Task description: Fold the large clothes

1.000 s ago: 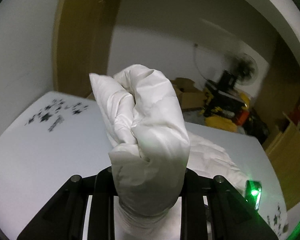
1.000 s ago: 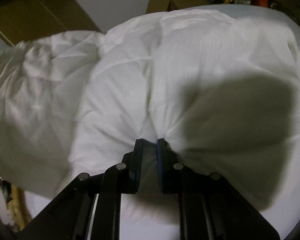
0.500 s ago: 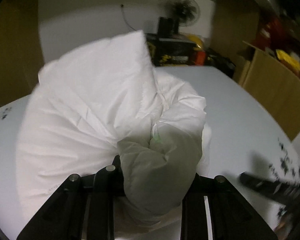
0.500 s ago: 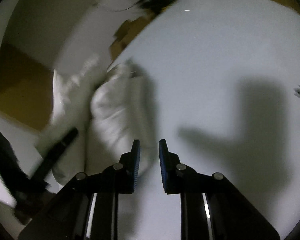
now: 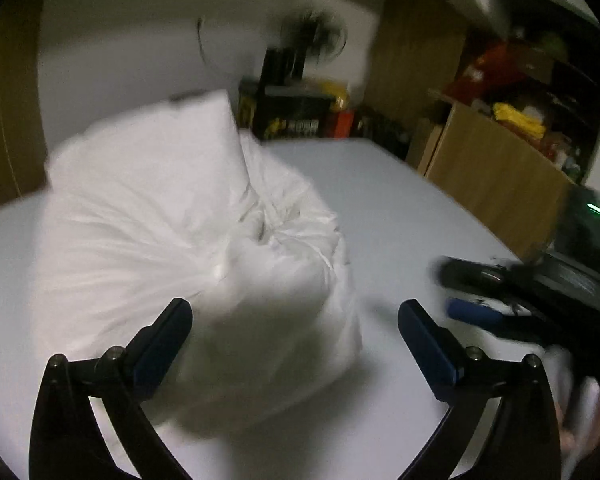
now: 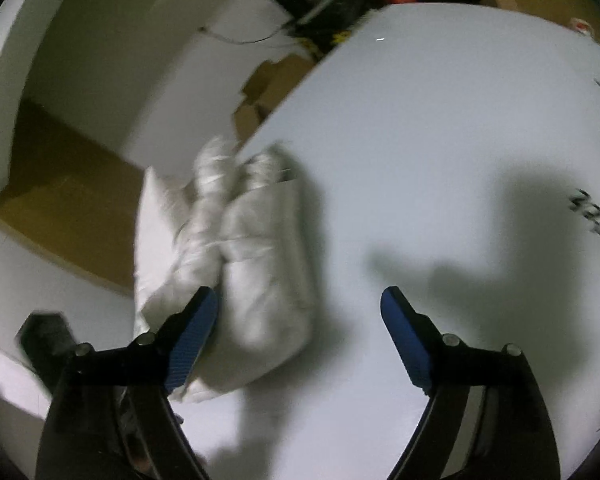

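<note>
The left gripper (image 5: 294, 320) has its jaws spread wide, holding nothing; a bunched white jacket (image 5: 204, 240) lies on the desk (image 5: 400, 208) just ahead at 11 o'clock. The right gripper (image 6: 300, 312) is likewise wide open and empty, the jacket (image 6: 256, 272) at 10 o'clock. A fan (image 5: 312, 38) stands beyond.

left tool (image 5: 294, 320): black arms, silver screws | right tool (image 6: 300, 312): blue ribbed pads (black frame)
</note>
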A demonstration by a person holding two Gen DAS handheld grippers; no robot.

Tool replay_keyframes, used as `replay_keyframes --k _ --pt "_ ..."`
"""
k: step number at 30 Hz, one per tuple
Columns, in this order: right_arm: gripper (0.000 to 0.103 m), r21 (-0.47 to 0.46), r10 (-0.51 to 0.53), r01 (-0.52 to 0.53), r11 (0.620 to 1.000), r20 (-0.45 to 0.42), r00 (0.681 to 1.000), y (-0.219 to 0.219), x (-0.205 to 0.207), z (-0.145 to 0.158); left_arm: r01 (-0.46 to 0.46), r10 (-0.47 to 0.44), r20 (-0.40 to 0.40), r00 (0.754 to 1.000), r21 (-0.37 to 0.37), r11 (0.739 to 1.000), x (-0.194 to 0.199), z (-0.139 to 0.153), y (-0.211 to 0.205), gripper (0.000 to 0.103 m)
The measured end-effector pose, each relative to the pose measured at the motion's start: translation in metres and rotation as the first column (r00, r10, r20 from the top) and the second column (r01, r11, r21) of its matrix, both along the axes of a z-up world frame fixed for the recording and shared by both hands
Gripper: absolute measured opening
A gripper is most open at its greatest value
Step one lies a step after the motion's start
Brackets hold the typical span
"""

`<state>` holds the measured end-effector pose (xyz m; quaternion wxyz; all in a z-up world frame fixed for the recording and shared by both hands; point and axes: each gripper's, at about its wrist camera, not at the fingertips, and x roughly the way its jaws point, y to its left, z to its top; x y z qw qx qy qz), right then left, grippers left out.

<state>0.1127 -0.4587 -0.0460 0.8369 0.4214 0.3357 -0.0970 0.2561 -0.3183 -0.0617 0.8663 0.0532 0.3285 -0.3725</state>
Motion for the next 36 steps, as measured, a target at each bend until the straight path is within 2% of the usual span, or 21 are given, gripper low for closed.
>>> replay_keyframes --k 3,7,9,11,13,15,17,19,20,22,24,26,28,30,34,36 --pt "0.086 0.019 0.081 -0.081 0.997 -0.003 0.997 0.015 0.011 0.006 -0.027 0.03 0.076 0.997 -0.04 0.999 -0.024 0.024 0.046 0.103" --pt "0.086 0.043 0.197 -0.196 0.98 -0.019 0.98 0.043 0.055 0.009 -0.144 0.151 0.115 0.982 -0.067 0.987 -0.02 0.047 0.111 0.103" --pt "0.086 0.004 0.236 -0.237 0.972 -0.075 0.969 0.06 0.07 0.011 -0.201 0.21 0.104 0.972 -0.093 0.975 -0.015 0.052 0.139 0.103" --pt "0.087 -0.057 0.231 -0.248 0.967 -0.209 0.95 0.073 0.095 0.007 -0.269 0.279 0.069 0.958 -0.123 0.955 -0.005 0.053 0.168 0.103" --pt "0.086 -0.087 0.237 -0.267 0.96 -0.257 0.937 0.08 0.115 0.004 -0.301 0.309 0.037 0.95 -0.137 0.944 -0.001 0.049 0.183 0.103" --pt "0.041 -0.1 0.208 -0.245 0.964 -0.287 0.935 0.081 0.121 0.006 -0.337 0.343 0.023 0.939 -0.139 0.931 0.005 0.05 0.195 0.103" --pt "0.026 -0.095 0.221 -0.249 0.964 -0.234 0.947 0.081 0.113 0.017 -0.365 0.37 0.02 0.929 -0.131 0.922 0.012 0.052 0.2 0.103" --pt "0.023 -0.103 0.241 -0.259 0.96 -0.164 0.957 0.08 0.099 0.028 -0.386 0.391 0.02 0.92 -0.119 0.915 0.022 0.055 0.204 0.103" --pt "0.023 -0.081 0.255 -0.262 0.962 -0.096 0.962 0.075 0.081 0.034 -0.394 0.398 0.014 0.917 -0.113 0.912 0.027 0.056 0.205 0.103" --pt "0.023 -0.056 0.233 -0.235 0.97 -0.045 0.972 0.06 0.058 0.027 -0.397 0.399 -0.002 0.917 -0.103 0.912 0.045 0.058 0.194 0.103" --pt "0.023 -0.022 0.212 -0.215 0.976 -0.084 0.974 0.044 0.057 -0.007 -0.4 0.402 0.008 0.916 -0.084 0.913 0.06 0.064 0.174 0.103" --pt "0.025 0.086 0.224 -0.219 0.972 -0.063 0.972 0.026 0.058 -0.04 -0.382 0.384 0.031 0.923 -0.044 0.923 0.08 0.066 0.137 0.103" --pt "0.026 0.118 0.249 -0.245 0.962 -0.019 0.968 0.016 0.057 -0.054 -0.335 0.333 0.056 0.941 0.023 0.942 0.105 0.06 0.086 0.103" --pt "0.028 0.11 0.261 -0.259 0.959 -0.002 0.965 0.012 0.055 -0.06 -0.34 0.335 0.064 0.94 0.083 0.937 0.123 0.041 0.055 0.103" --pt "0.029 0.039 0.279 -0.279 0.96 -0.009 0.96 0.015 0.043 -0.064 -0.343 0.355 -0.014 0.935 0.228 0.911 0.164 -0.026 0.009 0.103" --pt "0.029 0.017 0.277 -0.277 0.961 -0.018 0.961 0.021 0.044 -0.066 -0.361 0.367 0.02 0.93 0.235 0.902 0.167 -0.044 0.006 0.103"
